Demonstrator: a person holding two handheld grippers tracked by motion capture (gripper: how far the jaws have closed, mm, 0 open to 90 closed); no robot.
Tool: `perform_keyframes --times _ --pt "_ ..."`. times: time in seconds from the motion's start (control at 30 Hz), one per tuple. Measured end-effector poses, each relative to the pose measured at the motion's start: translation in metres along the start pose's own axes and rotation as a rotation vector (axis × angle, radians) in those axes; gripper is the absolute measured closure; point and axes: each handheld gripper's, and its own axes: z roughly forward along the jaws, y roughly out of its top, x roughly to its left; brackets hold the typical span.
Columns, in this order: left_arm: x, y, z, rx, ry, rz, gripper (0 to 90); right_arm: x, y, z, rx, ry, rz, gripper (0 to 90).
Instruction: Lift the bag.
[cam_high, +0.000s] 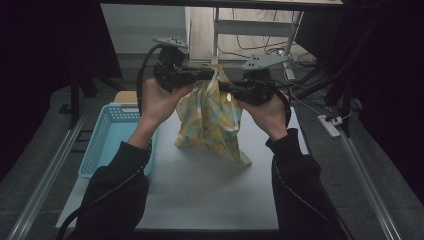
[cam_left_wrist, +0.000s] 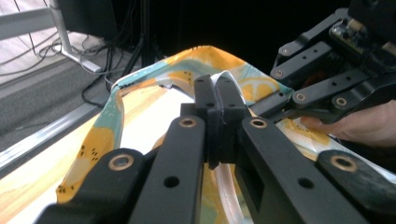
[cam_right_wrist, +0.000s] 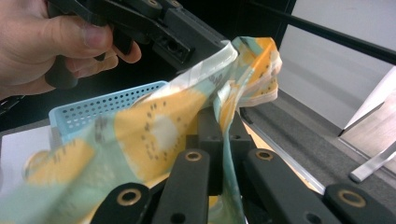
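Two hand-held grippers hold one patterned cloth up over the bench (cam_high: 210, 200), high view. Left hand-held gripper (cam_high: 212, 76) comes in from 9 o'clock, right hand-held gripper (cam_high: 222, 86) from 3 o'clock, tips nearly meeting at the cloth's top edge. Cloth (cam_high: 212, 120) is yellow and teal with a fruit print and white trim; it hangs down from both grips toward 6 o'clock, lower corner touching or just above the bench, cannot tell which. Left gripper view: jaws pressed together, clamped on the cloth hem (cam_left_wrist: 224, 79), with the right hand-held gripper (cam_left_wrist: 266, 105) just beside at 2 o'clock, also on the fabric. Right gripper view: jaws closed on a fold of cloth (cam_right_wrist: 224, 107), left hand-held gripper (cam_right_wrist: 219, 46) at 11 o'clock pinching the white hem. Blue perforated basket (cam_high: 107, 135) sits on the bench at 9 o'clock of the cloth, near but apart. Both hands (cam_high: 160, 102) wrap the gripper handles.
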Motion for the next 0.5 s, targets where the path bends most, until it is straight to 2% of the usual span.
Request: perform_keyframes --times 0.2,0.3,0.5 --pt "-0.003 0.011 -0.007 -0.030 0.005 0.010 90.0 0.001 0.006 -0.004 -0.011 -0.007 -0.007 89.6" --pt "-0.004 0.014 -0.007 -0.029 0.011 0.015 90.0 0.001 0.008 -0.004 -0.015 -0.009 -0.009 89.6" --pt "0.006 0.010 0.000 -0.020 0.022 -0.016 90.0 -0.002 0.007 0.001 0.014 -0.031 -0.004 89.5"
